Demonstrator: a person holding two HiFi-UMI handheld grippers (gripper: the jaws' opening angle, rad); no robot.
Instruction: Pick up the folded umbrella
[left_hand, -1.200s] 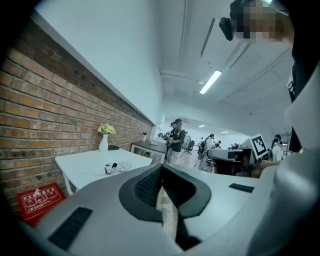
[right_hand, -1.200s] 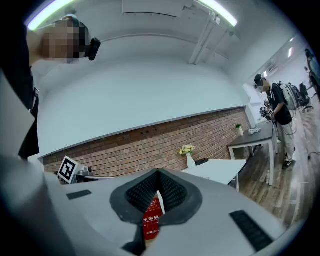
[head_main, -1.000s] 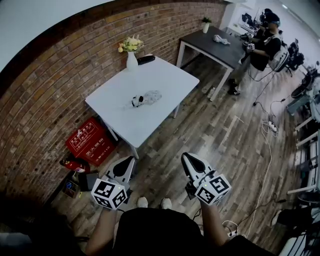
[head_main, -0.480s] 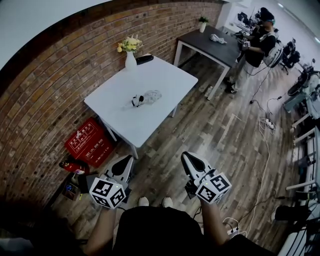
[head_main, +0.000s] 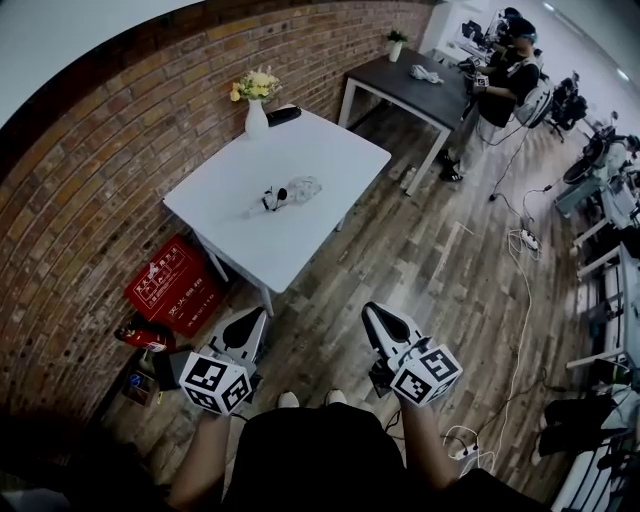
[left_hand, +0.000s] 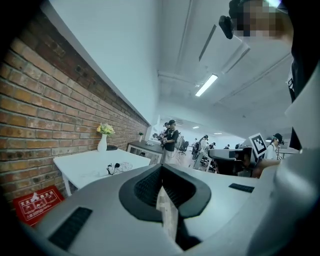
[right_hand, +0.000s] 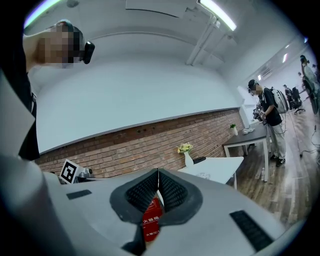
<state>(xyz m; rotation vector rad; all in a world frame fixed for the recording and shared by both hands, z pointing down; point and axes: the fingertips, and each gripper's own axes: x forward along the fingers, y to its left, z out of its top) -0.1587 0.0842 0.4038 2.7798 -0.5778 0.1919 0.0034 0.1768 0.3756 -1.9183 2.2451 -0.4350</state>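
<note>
Room: open office with a brick wall (head_main: 110, 170) along the left and a wood-plank floor (head_main: 430, 270). A white table (head_main: 330, 165) stands by the brick wall.

On the white table:
- At the far corner we note a white vase (head_main: 256, 120) holding yellow flowers.
- The folded umbrella (head_main: 285, 114) is black. It lies flat on the tabletop just beside the vase, to its right in the head view.
- Near the middle sits a small tangle of dark cable and pale material (head_main: 285, 195). We cannot tell what it is.

Elsewhere:
- A red box (head_main: 172, 285) sits on the floor against the wall, near the table's closer end.
- Farther down the room is a dark table (head_main: 420, 95) with a small potted plant (head_main: 396, 42) and a white cloth (head_main: 427, 74) on it.
- A person (head_main: 500, 85) stands next to the dark table.

Left gripper (head_main: 258, 318): held low in front of the body, pointing toward the white table. Its own view shows the jaws closed tip to tip with nothing between them.

Right gripper (head_main: 370, 312): alongside the left one and pointing the same way. Its jaws are also together and empty. Only the distant red box shows through the slit below the tips.

We record both grippers as well apart from the table, and the umbrella as untouched.
</note>
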